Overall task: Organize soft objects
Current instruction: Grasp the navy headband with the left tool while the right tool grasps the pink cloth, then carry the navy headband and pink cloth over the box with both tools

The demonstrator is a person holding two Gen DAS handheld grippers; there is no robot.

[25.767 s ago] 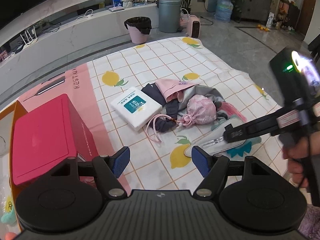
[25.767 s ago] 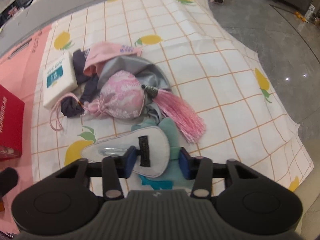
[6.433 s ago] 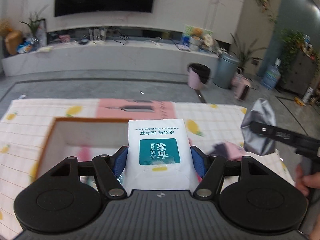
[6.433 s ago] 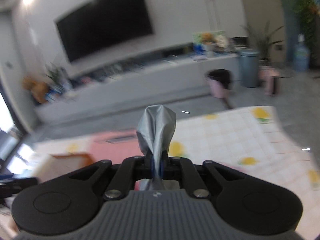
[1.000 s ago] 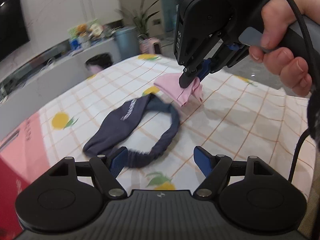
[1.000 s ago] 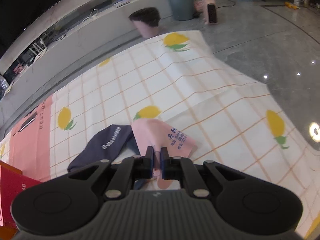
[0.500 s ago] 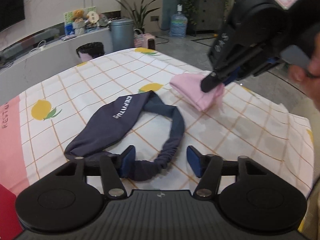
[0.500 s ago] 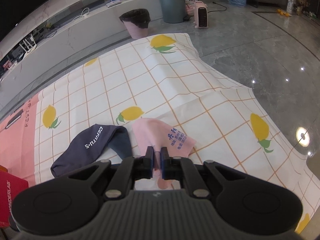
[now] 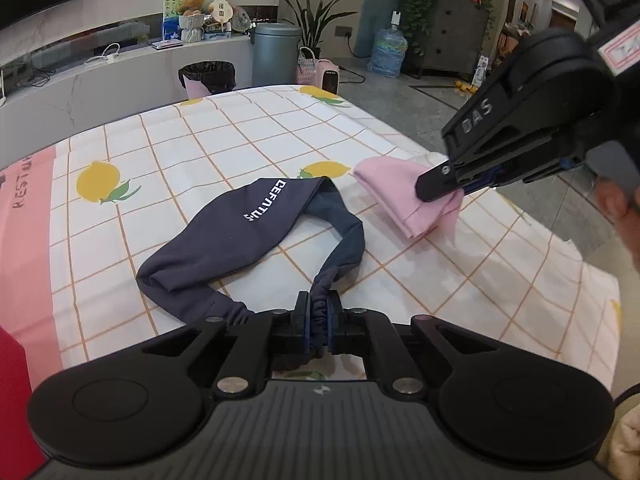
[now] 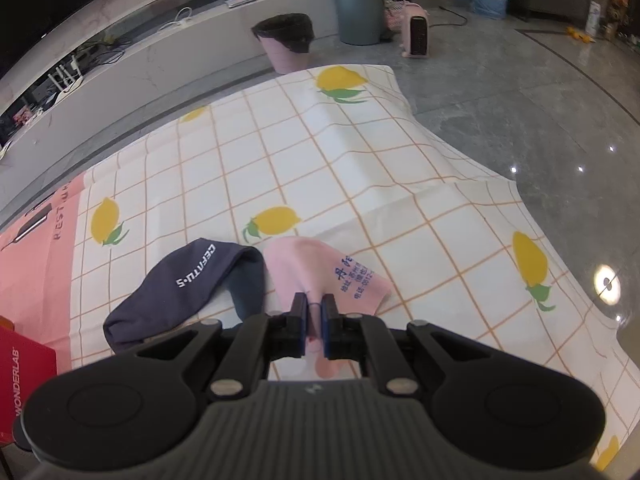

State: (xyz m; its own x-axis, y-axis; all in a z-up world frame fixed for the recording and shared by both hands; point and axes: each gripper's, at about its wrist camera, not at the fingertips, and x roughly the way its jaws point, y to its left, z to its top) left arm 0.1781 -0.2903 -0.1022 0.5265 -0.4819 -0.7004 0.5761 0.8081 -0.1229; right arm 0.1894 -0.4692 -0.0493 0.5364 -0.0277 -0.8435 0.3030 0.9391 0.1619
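A lemon-print checked cloth (image 9: 248,132) covers the surface, its pink band running along the left edge, and everything else sits on it. Near the cloth's middle lies the navy headband (image 9: 240,232) with white lettering — its wide part spread flat, its gathered elastic end drawn toward the camera. The left gripper (image 9: 318,322) has just closed its jaws, and the ruched elastic is now pinched between the blue pads. Just right of the headband, touching its far loop in the right wrist view, lies the pink cloth (image 10: 320,268) printed with blue characters. The right gripper (image 10: 315,326) is clenched on the near edge of that pink cloth — a fold of it shows between the pads.
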